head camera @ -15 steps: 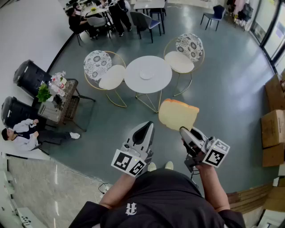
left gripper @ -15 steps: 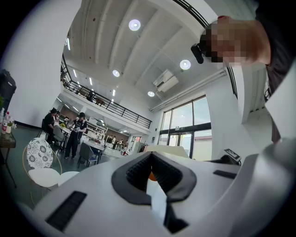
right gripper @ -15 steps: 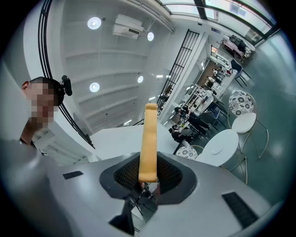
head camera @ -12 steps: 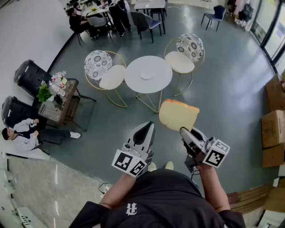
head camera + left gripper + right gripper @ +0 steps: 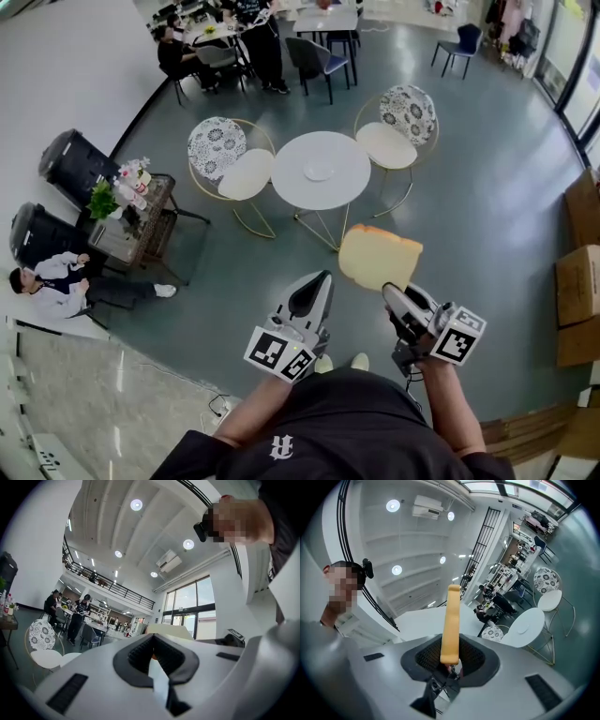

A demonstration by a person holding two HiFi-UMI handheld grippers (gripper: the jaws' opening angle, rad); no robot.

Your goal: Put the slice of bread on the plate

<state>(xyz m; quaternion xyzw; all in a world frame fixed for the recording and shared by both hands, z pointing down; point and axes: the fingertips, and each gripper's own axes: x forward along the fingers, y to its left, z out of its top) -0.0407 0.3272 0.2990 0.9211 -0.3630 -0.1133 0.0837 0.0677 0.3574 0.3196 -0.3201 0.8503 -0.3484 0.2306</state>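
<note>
A thick yellow-crusted slice of bread (image 5: 380, 258) stands on edge in my right gripper (image 5: 389, 291), which is shut on its lower end. From the right gripper view the slice (image 5: 451, 623) rises upright out of the jaws of the right gripper (image 5: 450, 656). A small white plate (image 5: 319, 172) lies on the round white table (image 5: 291, 183), well ahead of both grippers. It also shows as the plate (image 5: 521, 627) on the table (image 5: 534, 618). My left gripper (image 5: 314, 281) is level beside the right one, shut and holding nothing (image 5: 152, 656).
Two gold-framed chairs with patterned backs (image 5: 217, 150) (image 5: 405, 112) flank the table. A side table with flowers (image 5: 131, 202) and a seated person (image 5: 56, 281) are at the left. Cardboard boxes (image 5: 581, 300) stand at the right. More tables and people fill the far end.
The table, chairs and floor have slid slightly down in the head view. Both grippers keep their pose and the bread stays in the right one.
</note>
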